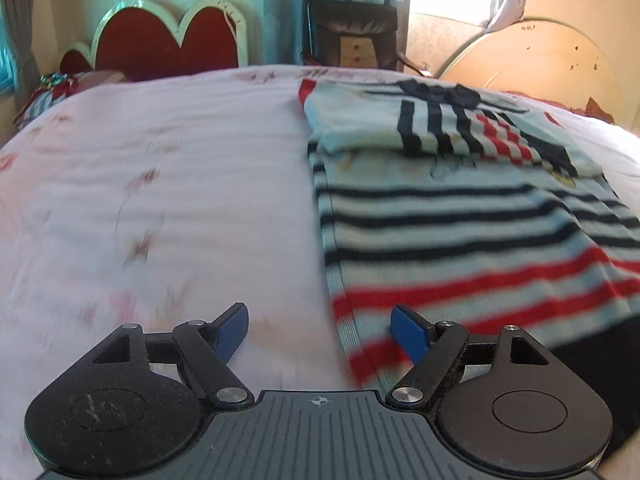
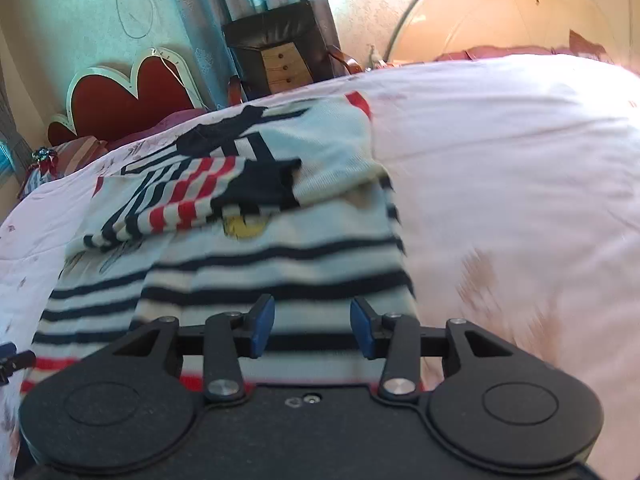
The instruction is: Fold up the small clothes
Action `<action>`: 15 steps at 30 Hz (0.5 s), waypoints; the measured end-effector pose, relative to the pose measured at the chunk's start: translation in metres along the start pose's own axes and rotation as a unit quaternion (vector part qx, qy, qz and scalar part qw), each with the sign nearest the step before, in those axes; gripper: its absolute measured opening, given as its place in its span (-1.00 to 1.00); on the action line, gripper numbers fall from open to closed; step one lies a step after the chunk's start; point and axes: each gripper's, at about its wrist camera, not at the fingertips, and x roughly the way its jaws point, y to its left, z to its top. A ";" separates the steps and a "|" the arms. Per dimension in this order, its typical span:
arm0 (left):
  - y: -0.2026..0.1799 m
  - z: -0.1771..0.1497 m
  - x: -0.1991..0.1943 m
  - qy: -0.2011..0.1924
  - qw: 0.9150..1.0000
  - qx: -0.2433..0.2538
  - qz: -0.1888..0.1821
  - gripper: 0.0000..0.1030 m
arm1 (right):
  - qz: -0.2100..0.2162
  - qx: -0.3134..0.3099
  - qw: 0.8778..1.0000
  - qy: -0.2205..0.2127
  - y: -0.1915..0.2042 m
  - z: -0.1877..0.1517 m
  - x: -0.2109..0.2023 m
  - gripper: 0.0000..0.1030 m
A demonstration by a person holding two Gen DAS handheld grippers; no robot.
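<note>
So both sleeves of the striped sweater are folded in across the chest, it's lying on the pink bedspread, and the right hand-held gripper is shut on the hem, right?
Not quite. The right hand-held gripper is open, its jaws apart above the striped sweater, gripping nothing; the right wrist view shows this. The sleeves are folded in, and it lies on the pink bedspread.

Bedsheet [image 1: 160, 200] open left of striped sweater [image 1: 460, 220].

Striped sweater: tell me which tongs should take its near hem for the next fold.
Right. The right tongs hang open directly over the striped sweater near its hem. The left tongs, also open, straddle its side edge, mostly over the bedsheet.
</note>
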 end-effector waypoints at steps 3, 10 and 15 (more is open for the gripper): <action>-0.003 -0.021 -0.020 0.015 0.999 -0.036 -0.017 0.12 | 0.012 0.016 1.000 0.006 -0.013 -0.026 -0.030 -0.19; 0.006 -0.066 -0.047 0.039 0.971 -0.195 -0.134 0.10 | 0.059 0.082 0.994 0.034 -0.045 -0.086 -0.082 -0.18; 0.006 -0.087 -0.040 0.037 0.947 -0.253 -0.196 0.10 | 0.130 0.164 0.976 0.068 -0.070 -0.112 -0.086 -0.18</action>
